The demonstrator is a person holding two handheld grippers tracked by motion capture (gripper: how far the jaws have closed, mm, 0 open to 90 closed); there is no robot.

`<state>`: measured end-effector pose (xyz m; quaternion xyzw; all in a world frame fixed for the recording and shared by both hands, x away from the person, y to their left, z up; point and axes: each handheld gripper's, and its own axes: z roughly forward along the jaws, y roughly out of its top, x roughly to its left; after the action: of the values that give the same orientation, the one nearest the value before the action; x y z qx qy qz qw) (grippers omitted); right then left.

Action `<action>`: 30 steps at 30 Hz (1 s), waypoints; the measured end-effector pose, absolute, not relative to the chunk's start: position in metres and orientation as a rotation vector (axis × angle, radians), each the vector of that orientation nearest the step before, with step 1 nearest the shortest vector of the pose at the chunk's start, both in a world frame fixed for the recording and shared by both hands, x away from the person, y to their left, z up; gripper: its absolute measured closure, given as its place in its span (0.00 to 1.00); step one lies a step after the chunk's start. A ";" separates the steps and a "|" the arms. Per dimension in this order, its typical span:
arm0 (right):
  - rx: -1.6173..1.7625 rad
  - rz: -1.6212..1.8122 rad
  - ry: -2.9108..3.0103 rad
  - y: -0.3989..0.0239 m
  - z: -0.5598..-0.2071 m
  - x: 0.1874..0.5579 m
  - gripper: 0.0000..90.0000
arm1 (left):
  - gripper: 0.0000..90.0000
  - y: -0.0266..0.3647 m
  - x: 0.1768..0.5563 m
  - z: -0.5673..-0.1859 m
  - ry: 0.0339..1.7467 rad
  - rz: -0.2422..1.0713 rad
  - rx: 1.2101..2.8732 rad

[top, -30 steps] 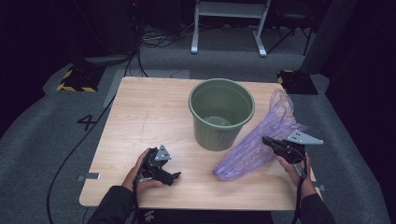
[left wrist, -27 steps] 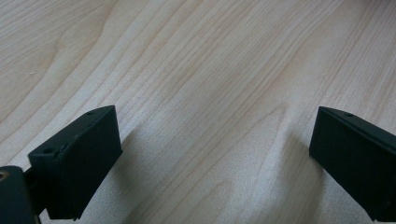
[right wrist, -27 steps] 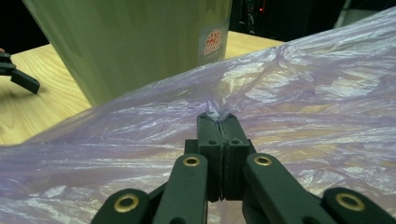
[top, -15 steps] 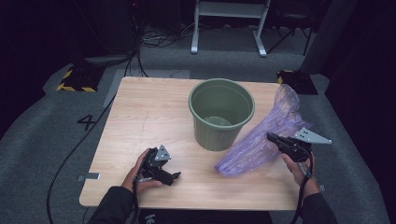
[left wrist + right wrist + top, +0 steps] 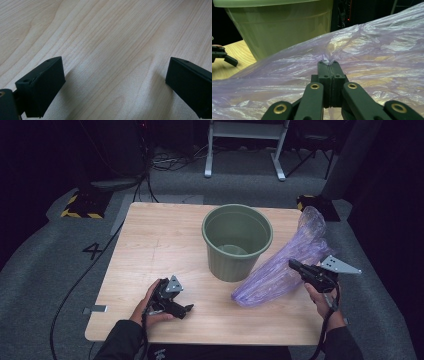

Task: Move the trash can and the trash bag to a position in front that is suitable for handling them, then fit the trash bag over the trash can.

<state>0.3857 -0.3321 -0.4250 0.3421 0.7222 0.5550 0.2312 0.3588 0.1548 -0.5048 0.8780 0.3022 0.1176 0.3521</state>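
Right gripper (image 5: 329,63) pinches the purple plastic bag (image 5: 280,270), draped right of the green bucket (image 5: 237,242). Left gripper (image 5: 175,306) idles wide on the table. Lift slowly; thin film tears.

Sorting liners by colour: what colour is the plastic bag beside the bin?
Translucent purple bag, clearest in the high view.

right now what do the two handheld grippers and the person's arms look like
Both are black. The left gripper has blocky matte jaws and a grey three-cornered plate on top. The right gripper carries the same grey plate; its linkage arms show brass-coloured rivets, and a black cable trails along the forearm. The sleeves are dark.
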 end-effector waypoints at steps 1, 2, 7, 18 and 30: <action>0.945 1.522 1.985 -0.332 -0.425 0.386 1.00 | 0.02 0.155 0.359 -0.505 0.782 0.304 2.272; 0.946 1.518 1.982 -0.332 -0.424 0.386 1.00 | 0.02 0.155 0.359 -0.505 0.782 0.304 2.271; 0.942 1.528 1.967 -0.331 -0.419 0.387 1.00 | 0.02 0.155 0.359 -0.505 0.782 0.304 2.271; 0.897 1.572 1.967 -0.328 -0.406 0.382 1.00 | 0.02 0.155 0.359 -0.505 0.782 0.304 2.270; 0.802 1.609 1.960 -0.324 -0.380 0.369 1.00 | 0.02 0.155 0.358 -0.505 0.791 0.307 2.270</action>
<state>0.3690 -0.3237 -0.3798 0.2927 0.7157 0.5876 0.2384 0.3582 0.1547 -0.5047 0.8769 0.3056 0.1186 0.3516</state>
